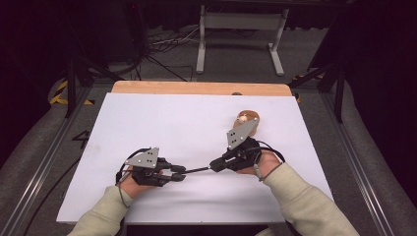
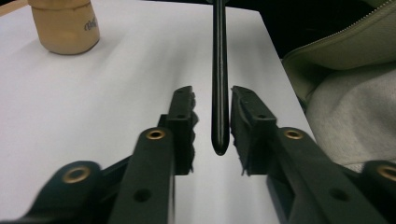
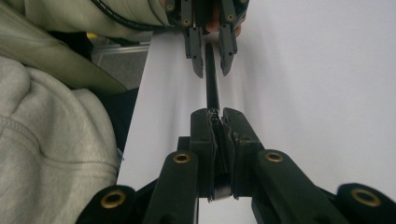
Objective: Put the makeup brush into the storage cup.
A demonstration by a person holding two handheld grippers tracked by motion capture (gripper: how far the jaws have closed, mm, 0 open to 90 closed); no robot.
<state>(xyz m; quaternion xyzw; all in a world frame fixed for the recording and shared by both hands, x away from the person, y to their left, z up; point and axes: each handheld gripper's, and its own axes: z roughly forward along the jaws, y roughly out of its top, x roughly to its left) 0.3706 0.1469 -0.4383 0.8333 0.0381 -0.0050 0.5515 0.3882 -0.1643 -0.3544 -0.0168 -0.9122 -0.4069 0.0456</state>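
Our right gripper clenches a black rod; our left gripper is released around its tip, near a tan jar

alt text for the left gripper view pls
A thin black rod runs down between the left gripper's two black fingers, which stand slightly apart from it. Below is a white table, with a tan wooden jar at top left and a pale sleeve at right.

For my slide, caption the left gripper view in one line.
Left gripper open around the tip of a black rod above the white table, tan jar behind.
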